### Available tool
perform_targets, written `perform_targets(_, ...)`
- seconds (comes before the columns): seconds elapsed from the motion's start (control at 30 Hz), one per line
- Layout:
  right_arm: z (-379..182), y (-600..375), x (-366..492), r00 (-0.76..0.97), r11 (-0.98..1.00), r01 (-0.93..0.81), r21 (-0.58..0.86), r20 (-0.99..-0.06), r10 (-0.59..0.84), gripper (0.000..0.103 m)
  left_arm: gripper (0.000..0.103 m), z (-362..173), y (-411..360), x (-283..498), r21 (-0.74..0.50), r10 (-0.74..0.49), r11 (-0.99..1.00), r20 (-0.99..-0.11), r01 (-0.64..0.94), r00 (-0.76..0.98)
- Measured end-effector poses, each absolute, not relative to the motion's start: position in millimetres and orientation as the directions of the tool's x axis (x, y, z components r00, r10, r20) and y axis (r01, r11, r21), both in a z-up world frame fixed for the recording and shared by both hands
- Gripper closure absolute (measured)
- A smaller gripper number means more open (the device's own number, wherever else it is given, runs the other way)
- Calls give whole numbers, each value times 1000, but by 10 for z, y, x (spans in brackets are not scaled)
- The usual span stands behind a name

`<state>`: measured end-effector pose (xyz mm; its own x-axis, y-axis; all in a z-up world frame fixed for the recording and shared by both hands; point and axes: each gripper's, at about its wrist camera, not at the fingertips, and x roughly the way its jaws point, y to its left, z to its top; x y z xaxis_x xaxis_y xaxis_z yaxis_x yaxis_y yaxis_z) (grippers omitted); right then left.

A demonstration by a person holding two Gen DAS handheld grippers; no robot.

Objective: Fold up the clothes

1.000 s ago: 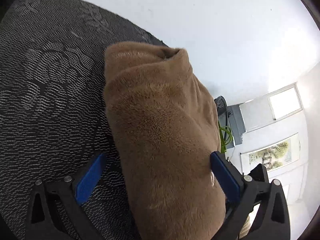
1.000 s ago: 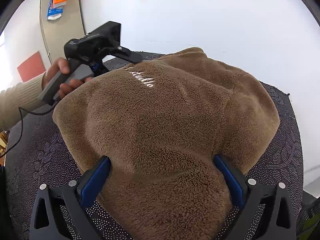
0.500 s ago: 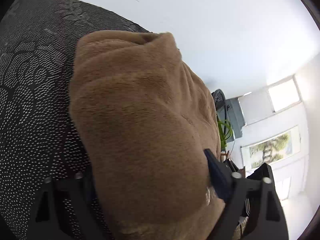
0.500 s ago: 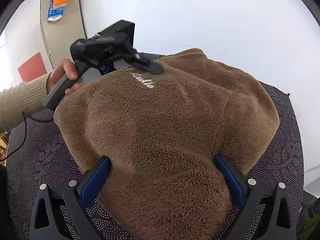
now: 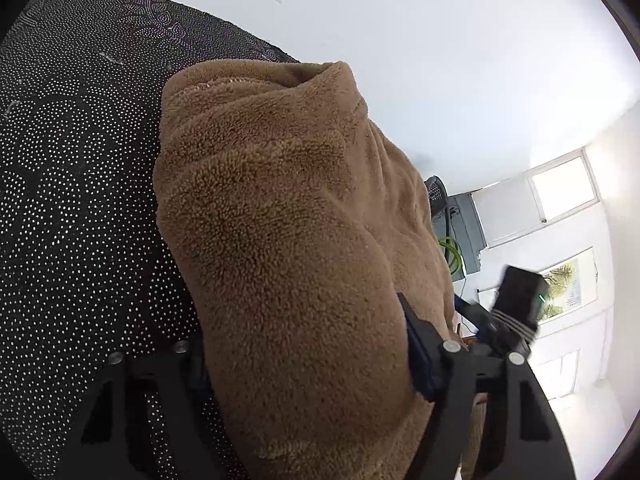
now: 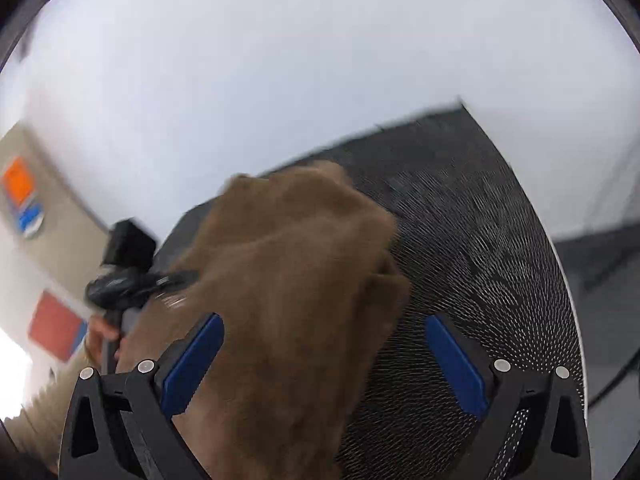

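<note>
Fleece [image 5: 288, 240] fills closing left tongs [image 5: 308, 364], seemingly gripped; right tongs [image 6: 324, 364] gape over dotted cloth [image 6: 480, 240].

A plain white wall [image 5: 440, 60] fills the far side. Daylight glares through a window [image 5: 564, 188] at right, above a framed landscape picture [image 5: 568, 286].

- Dotted black cloth [image 5: 80, 208]: covers the work surface, swirl pattern.
- White wall [image 5: 440, 60]: plain, behind the surface.
- Window [image 5: 564, 188]: bright, far right.
- Framed picture [image 5: 568, 284]: trees, below the window.
- Green cable [image 5: 452, 252]: looped, beside dark equipment.
- Orange sign [image 6: 18, 182]: blurred, on a beige panel.
- Red panel [image 6: 54, 326]: lower left.
</note>
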<state>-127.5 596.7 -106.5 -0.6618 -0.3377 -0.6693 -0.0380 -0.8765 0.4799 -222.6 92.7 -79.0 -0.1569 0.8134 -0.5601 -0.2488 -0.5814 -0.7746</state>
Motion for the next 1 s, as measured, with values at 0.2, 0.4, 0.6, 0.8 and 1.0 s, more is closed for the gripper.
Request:
perform_targets(0.2, -1310, 6145, -1528, -616, -811, -174, 559, -704, -353, 1, 26, -793, 888, -2242, -780, 818, -574, -557, -248, -143)
perform_targets(0.4, -1325, 6129, -1613, -596, -768, -210, 605, -702, -390, 0, 26, -786, 865, -2254, -784, 823, -568, -552, -252, -138)
perform_targets(0.6, -1419, 6034, -1620, -585, -652, -131, 747, -589, -557, 0, 26, -776, 842, -2268, -788, 827, -561, -547, -253, -128)
perform_targets(0.8, -1410, 6032, -1591, -584, -623, -92, 777, -549, -598, 0, 26, -759, 830, -2273, -791, 831, -555, -542, -259, -125)
perform_targets(1.0, -1385, 5935, -1563, -593, -676, -116, 728, -597, -541, 0, 25, -744, 824, -2284, -791, 829, -557, -546, -255, -119)
